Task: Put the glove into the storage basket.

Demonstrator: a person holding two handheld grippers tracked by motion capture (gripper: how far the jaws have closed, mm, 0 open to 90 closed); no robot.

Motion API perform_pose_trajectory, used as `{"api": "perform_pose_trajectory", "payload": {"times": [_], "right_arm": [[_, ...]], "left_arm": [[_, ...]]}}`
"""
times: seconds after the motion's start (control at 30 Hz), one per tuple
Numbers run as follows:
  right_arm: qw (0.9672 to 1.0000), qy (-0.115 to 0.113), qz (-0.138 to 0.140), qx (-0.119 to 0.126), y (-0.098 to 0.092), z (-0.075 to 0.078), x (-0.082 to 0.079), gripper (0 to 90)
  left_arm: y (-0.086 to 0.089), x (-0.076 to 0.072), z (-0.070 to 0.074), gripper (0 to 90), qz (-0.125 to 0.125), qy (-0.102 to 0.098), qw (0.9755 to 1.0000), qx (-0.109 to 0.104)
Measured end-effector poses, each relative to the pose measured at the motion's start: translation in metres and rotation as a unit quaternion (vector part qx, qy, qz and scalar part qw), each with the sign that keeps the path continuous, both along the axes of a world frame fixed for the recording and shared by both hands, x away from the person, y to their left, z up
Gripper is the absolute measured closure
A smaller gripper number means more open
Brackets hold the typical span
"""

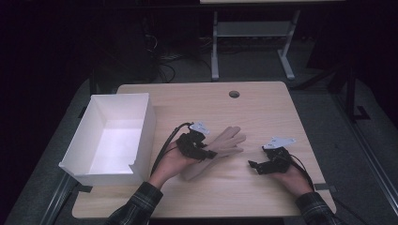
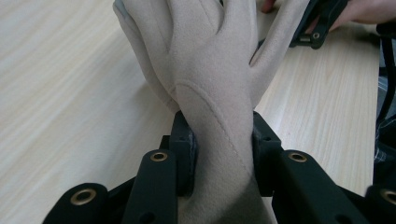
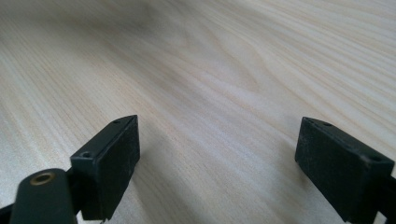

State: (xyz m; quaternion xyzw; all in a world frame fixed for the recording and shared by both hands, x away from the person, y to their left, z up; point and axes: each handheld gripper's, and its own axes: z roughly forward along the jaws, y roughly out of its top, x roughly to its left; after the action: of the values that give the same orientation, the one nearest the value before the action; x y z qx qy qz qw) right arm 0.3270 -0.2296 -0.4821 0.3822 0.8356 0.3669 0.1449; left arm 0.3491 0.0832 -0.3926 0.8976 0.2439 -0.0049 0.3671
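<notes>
the left gripper (image 1: 202,151) is clamped on the glove (image 1: 220,147), both jaws pressed against the cuff end. in the left gripper view the pads (image 2: 186,149) squeeze the beige fabric at the wrist of the glove (image 2: 210,70), and the fingers of the glove point away from the camera across the table (image 2: 56,93). in the high view the glove lies near the middle of the table (image 1: 263,108), its fingers spread toward the far right and its cuff toward the person's left hand (image 1: 171,161); whether the cuff is clear of the wood cannot be told. a white box (image 1: 110,138) stands on the left part of the table, just beside the left hand, open at the top. the right gripper (image 1: 256,165) sits to the right of the glove, apart from it, its jaws pointing left toward the glove. in the right gripper view the right gripper (image 3: 217,163) has its jaws wide apart with bare wood grain between them and nothing held. the right hand (image 1: 293,177) rests low near the front right edge of the table. a round hole (image 1: 234,94) sits near the far edge. plaid sleeves (image 1: 136,206) enter from the bottom.
</notes>
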Motion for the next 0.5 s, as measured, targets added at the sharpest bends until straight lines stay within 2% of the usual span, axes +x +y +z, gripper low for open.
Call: {"api": "perform_pose_trajectory", "payload": {"times": [0.5], "right_arm": [[1.0, 0.0, -0.001, 0.001, 0.0, 0.0, 0.0, 13.3]], "left_arm": [[0.024, 0.008, 0.04, 68.5, 0.034, -0.008, 0.9994, 0.005]]}}
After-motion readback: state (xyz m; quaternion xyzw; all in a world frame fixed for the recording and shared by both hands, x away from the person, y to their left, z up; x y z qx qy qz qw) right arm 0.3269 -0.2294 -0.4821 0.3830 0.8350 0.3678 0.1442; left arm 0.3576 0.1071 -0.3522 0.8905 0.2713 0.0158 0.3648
